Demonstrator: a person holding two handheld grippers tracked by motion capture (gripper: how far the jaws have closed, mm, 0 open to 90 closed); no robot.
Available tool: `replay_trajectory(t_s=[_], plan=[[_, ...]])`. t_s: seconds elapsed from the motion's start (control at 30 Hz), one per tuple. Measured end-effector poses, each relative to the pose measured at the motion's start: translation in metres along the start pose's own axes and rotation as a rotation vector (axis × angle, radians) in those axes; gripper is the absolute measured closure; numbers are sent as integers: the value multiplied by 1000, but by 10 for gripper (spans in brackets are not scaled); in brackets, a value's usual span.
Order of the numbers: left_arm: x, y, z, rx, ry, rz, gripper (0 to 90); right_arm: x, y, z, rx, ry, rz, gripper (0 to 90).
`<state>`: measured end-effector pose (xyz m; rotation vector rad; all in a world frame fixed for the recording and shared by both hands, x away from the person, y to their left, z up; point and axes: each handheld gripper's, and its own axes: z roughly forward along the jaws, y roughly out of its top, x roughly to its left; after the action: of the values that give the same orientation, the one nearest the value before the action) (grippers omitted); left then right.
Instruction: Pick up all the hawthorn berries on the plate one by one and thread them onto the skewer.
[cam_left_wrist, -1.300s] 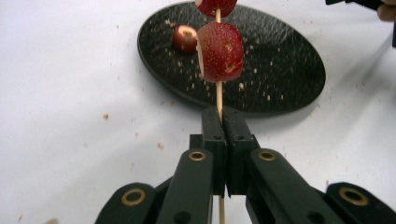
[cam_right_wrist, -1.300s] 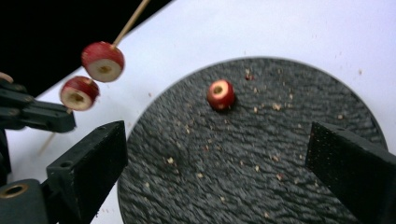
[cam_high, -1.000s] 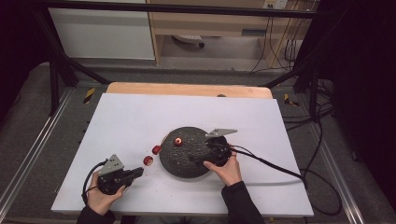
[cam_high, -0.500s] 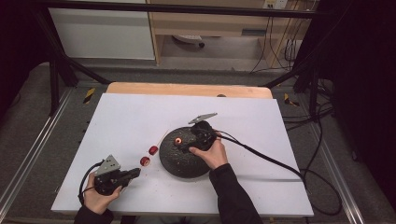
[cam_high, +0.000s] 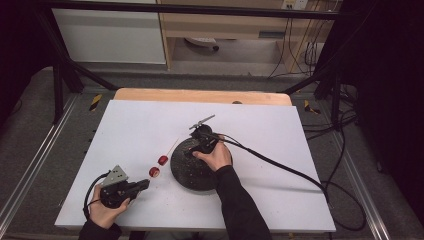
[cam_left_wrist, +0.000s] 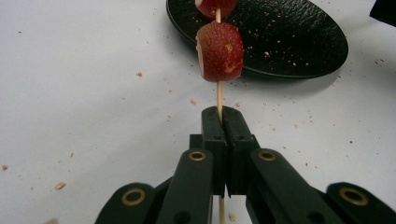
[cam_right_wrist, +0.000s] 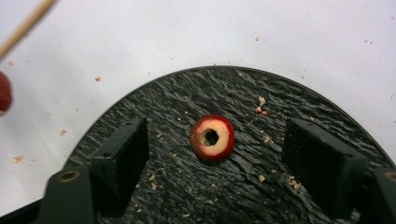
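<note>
Nearest, the left gripper (cam_high: 142, 185) sits low at the table's near-left, jaws fully closed on the bare end of a thin wooden skewer (cam_left_wrist: 218, 95). Skewer runs up and away from it toward the plate, carrying two red fruit slices (cam_high: 158, 166), likely apple or similar; in the left gripper view the closer slice (cam_left_wrist: 220, 51) hangs just past the jaw tips, over the white table (cam_high: 130, 125).

Further on, the black textured plate (cam_high: 192, 172) lies mid-table with one cored red-skinned slice (cam_right_wrist: 211, 138) flat on it, hole up, crumbs around. The right gripper (cam_high: 192, 150) hangs over the plate's far-left part, pointing down. Its jaws have just been closing and stand part open, slice between them but pads clear of it on both sides, nothing gripped yet.

Step in hand looks like picking that slice to thread it. To do it well: centre the jaws so both pads meet the skin edge together, come down close to the plate, squeeze lightly since the flesh is soft and may split at the hole. Keep the hole unobstructed by the pads. Left hand should hold the skewer steady, tip free of the plate rim.
</note>
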<state>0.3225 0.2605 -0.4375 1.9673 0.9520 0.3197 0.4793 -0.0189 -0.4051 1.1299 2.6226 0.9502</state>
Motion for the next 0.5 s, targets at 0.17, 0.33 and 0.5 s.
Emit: replay_trajectory(t_s=[0.17,0.33,0.5], plan=[[0,0,0,1,1,-4,886,0,3,8,39,11,-13,364],[0,0,1,7,0,0,886,-2,4,12,56,19,-22,461],[0,0,1,6,-2,-3,886,-4,4,16,69,24,-20,535]])
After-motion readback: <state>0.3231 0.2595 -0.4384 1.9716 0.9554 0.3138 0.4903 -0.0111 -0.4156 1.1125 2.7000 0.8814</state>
